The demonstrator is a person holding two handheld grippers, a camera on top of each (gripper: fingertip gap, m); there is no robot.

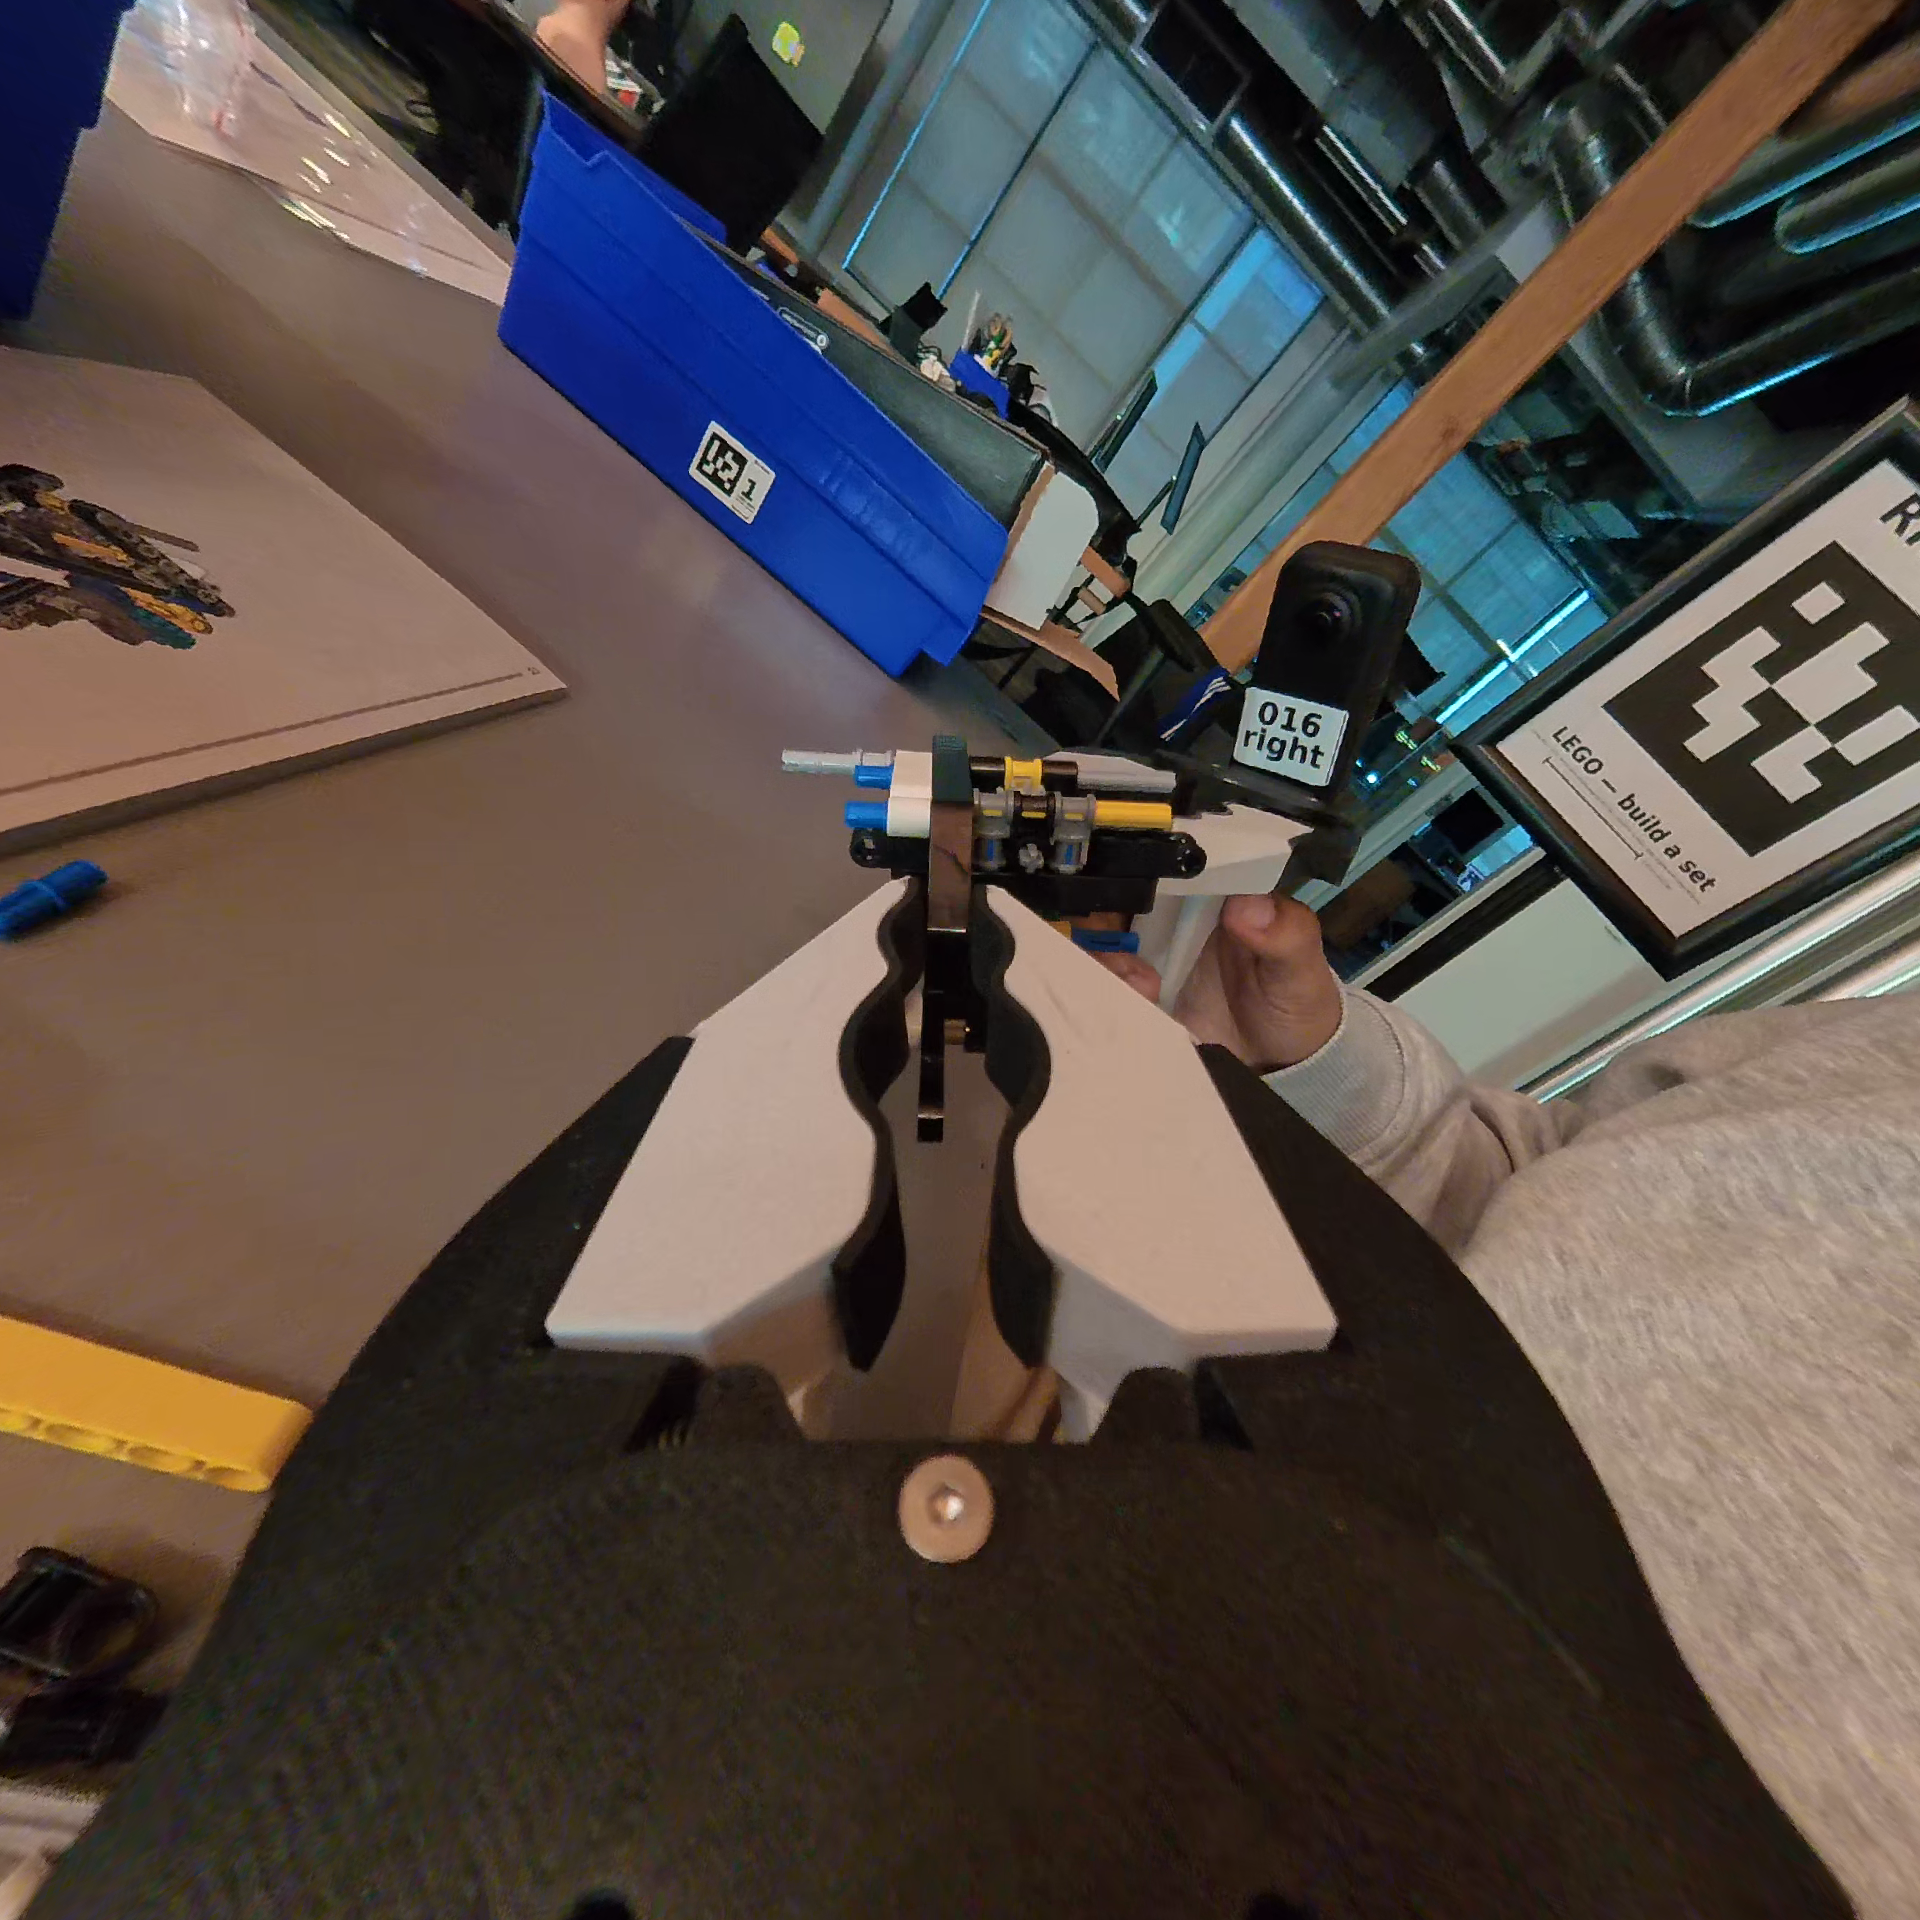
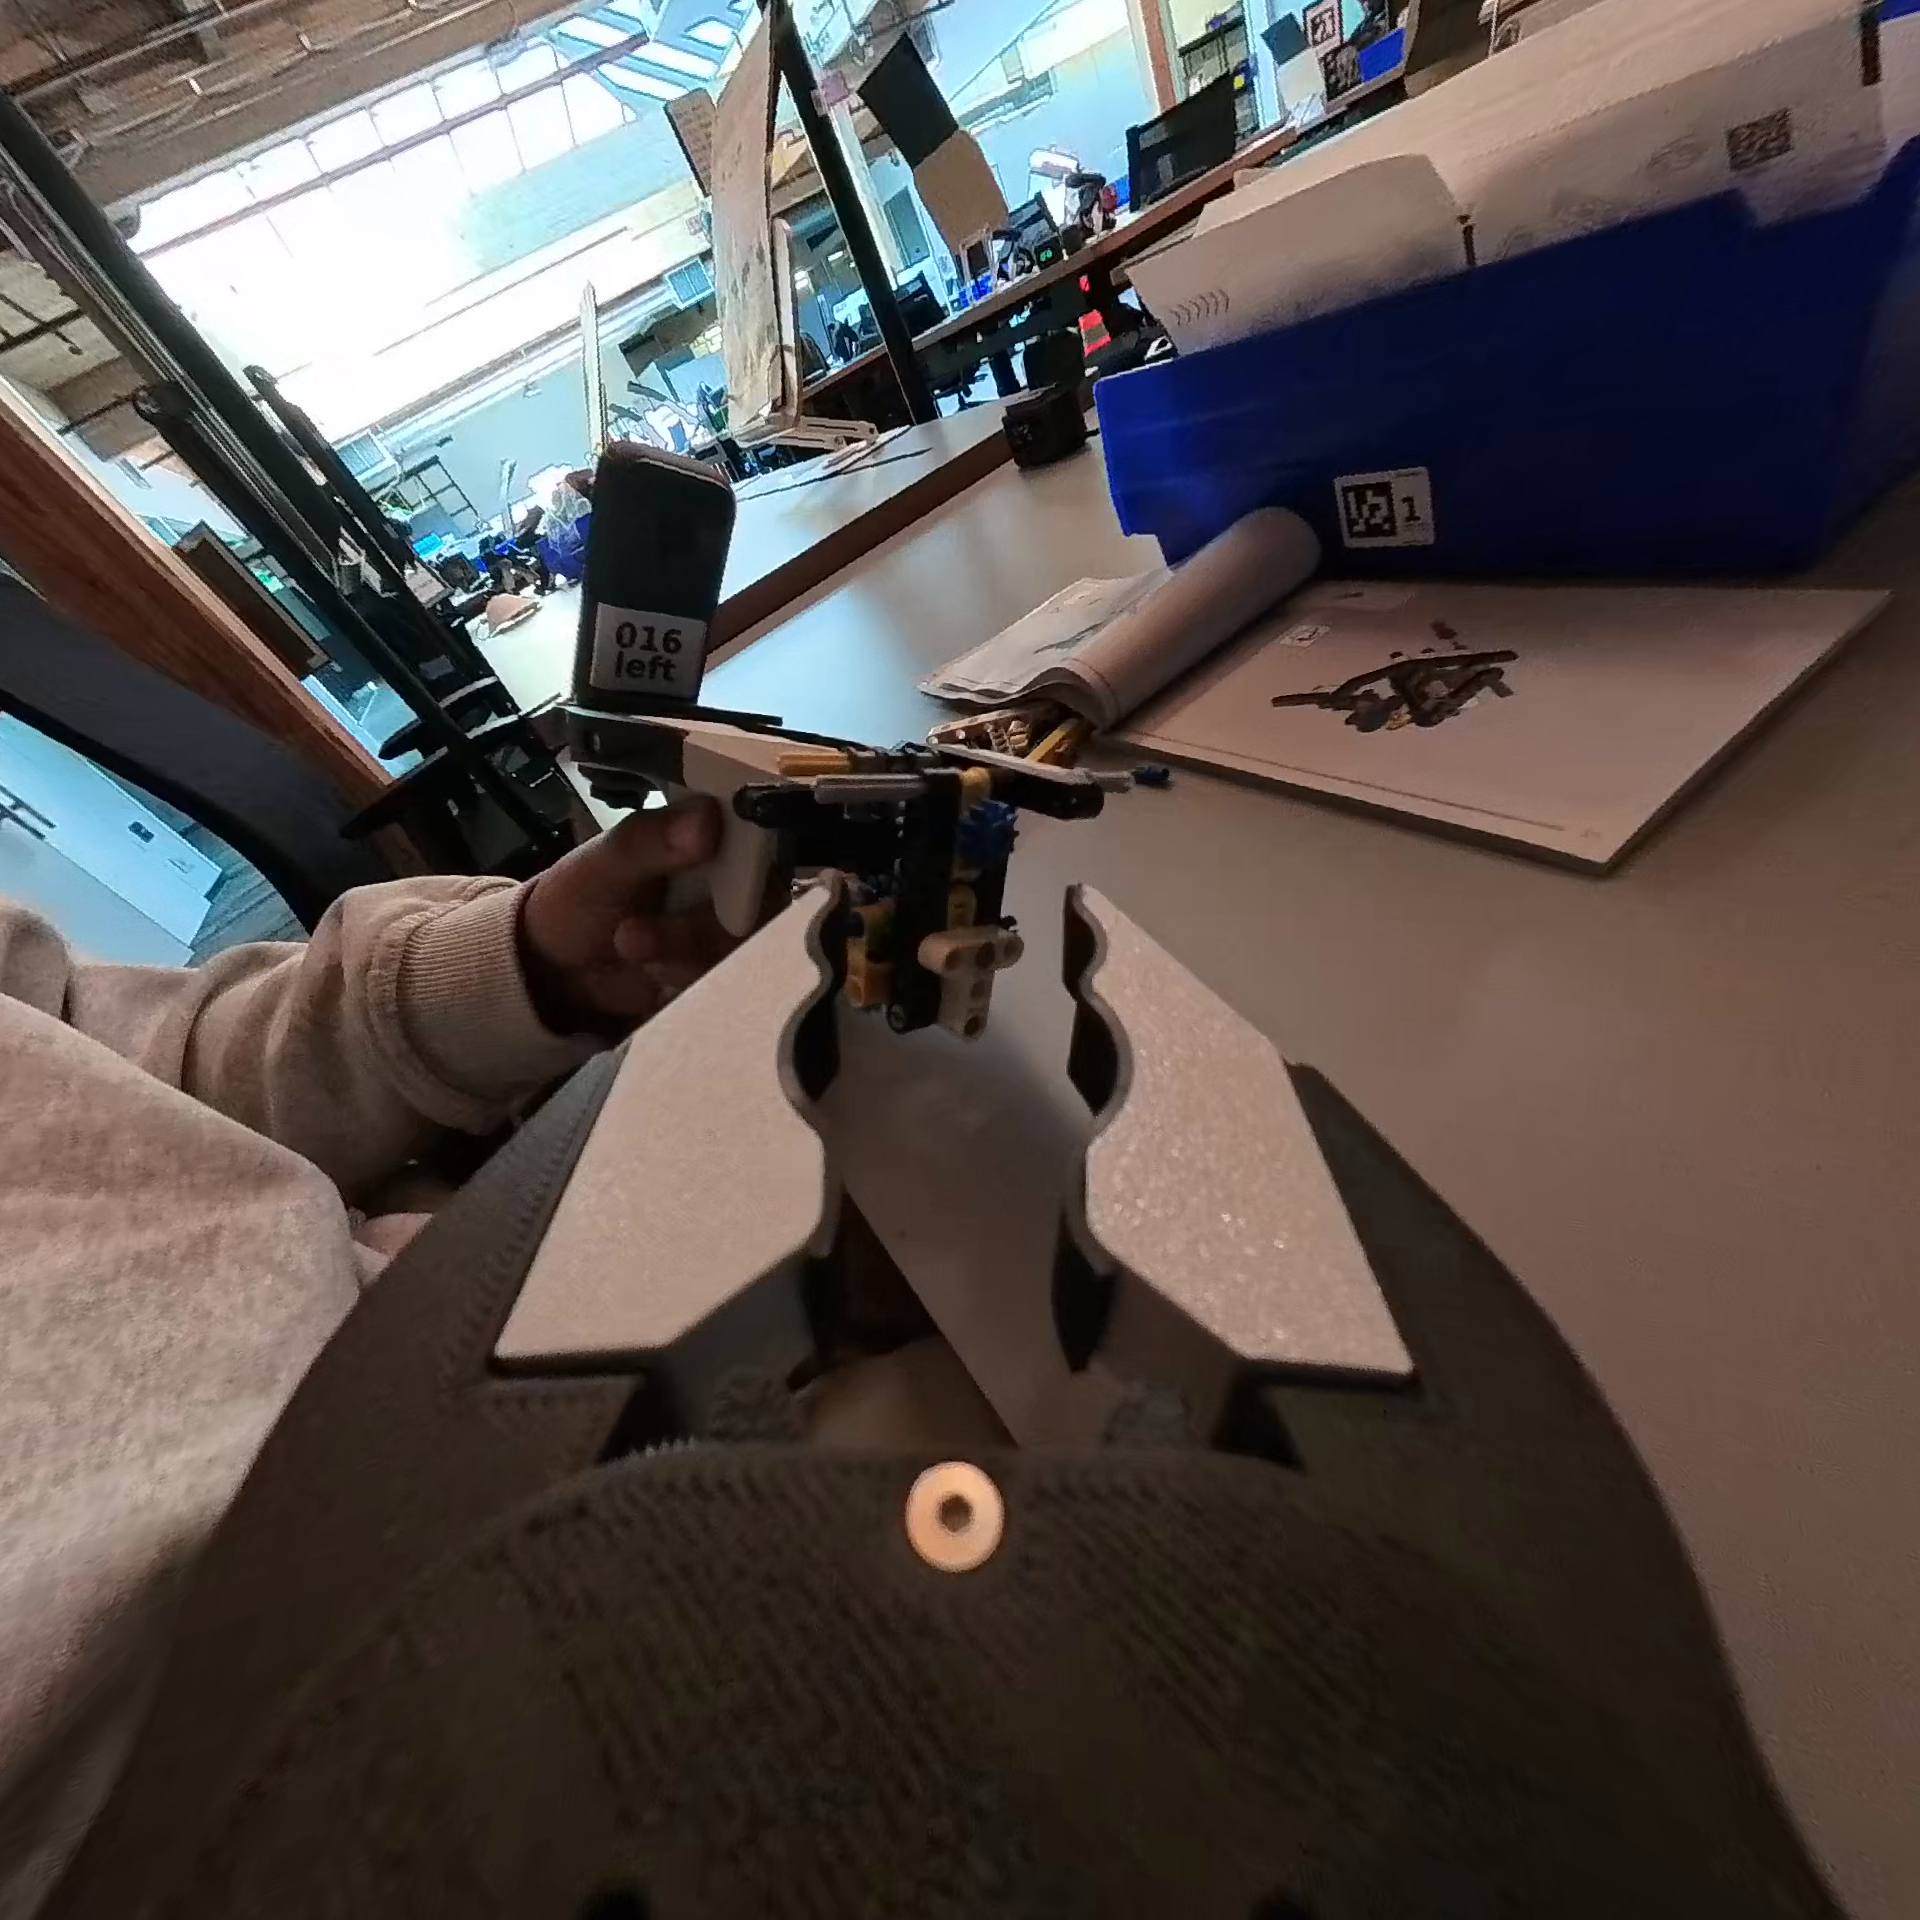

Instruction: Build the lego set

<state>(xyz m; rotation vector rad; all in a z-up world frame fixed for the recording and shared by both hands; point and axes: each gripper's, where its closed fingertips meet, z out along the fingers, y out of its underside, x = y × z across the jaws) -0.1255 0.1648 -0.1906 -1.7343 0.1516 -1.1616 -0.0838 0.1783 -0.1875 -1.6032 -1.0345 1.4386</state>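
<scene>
A small lego assembly (image 1: 1023, 826) of black beams, grey and yellow axles, and blue and white pins hangs in the air above the table. My left gripper (image 1: 948, 896) is shut on one of its black beams, which runs down between the fingers. In the right wrist view the assembly (image 2: 920, 883) sits just beyond and between the tips of my right gripper (image 2: 951, 920), which is open and does not hold it. The left gripper (image 2: 717, 774) comes in there from the left. The right gripper (image 1: 1226, 852) shows behind the assembly in the left wrist view.
A blue bin (image 1: 748, 416) stands at the back of the grey table, also in the right wrist view (image 2: 1558, 436). An open instruction booklet (image 2: 1455, 727) lies in front of it, loose parts (image 2: 1018, 732) beside it. A blue pin (image 1: 52, 894), a yellow beam (image 1: 135, 1413) and black parts (image 1: 62, 1621) lie at left. The grippers' ends are close to 5 centimeters from one another. The blue pin (image 1: 52, 894) is about 15 centimeters from both grippers' fingertips. Seen from the right wrist view (image 2: 1143, 773) as well.
</scene>
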